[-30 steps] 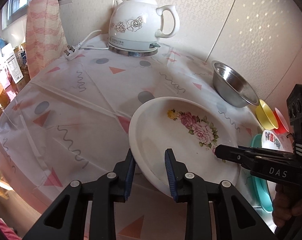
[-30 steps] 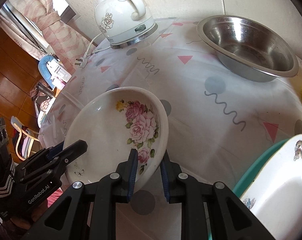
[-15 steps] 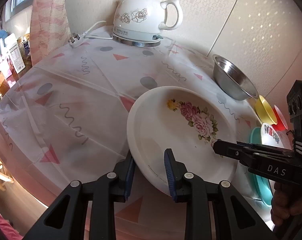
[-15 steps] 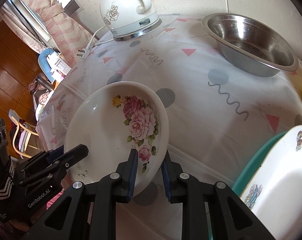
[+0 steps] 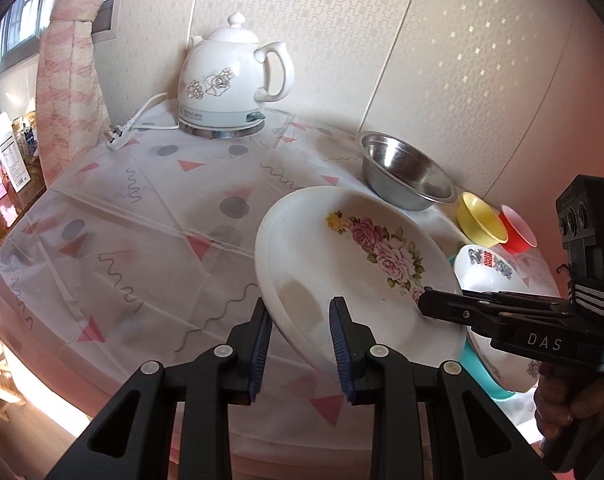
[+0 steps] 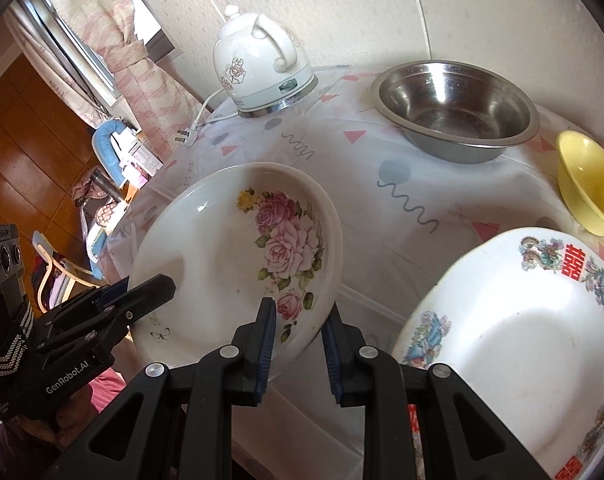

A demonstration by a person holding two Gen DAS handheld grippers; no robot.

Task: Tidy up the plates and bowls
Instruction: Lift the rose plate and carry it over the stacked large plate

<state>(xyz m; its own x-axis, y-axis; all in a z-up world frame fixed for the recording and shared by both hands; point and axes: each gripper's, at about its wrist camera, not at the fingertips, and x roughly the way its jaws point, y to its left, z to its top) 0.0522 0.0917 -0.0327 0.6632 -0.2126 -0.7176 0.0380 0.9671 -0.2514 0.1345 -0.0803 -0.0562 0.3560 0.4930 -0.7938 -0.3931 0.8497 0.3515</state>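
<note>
Pinching opposite rims, left tool [image 5: 300,320] and right tool [image 6: 298,326] clamp a glossy, rose-printed round dish [image 5: 353,264].

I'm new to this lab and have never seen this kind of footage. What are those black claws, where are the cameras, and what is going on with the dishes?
No robot here: a person holds a two-finger clamp in each hand, each with a wide-angle camera looking along its fingers. One picture comes from the left gripper, the other from the right gripper; each also sees the other clamp from the side. Both are shut on the rim of the rose plate, holding it tilted above the patterned tablecloth. On the table stand a white kettle, a steel bowl, a yellow bowl, a red cup, and a white plate with red characters resting on a teal dish.
</note>
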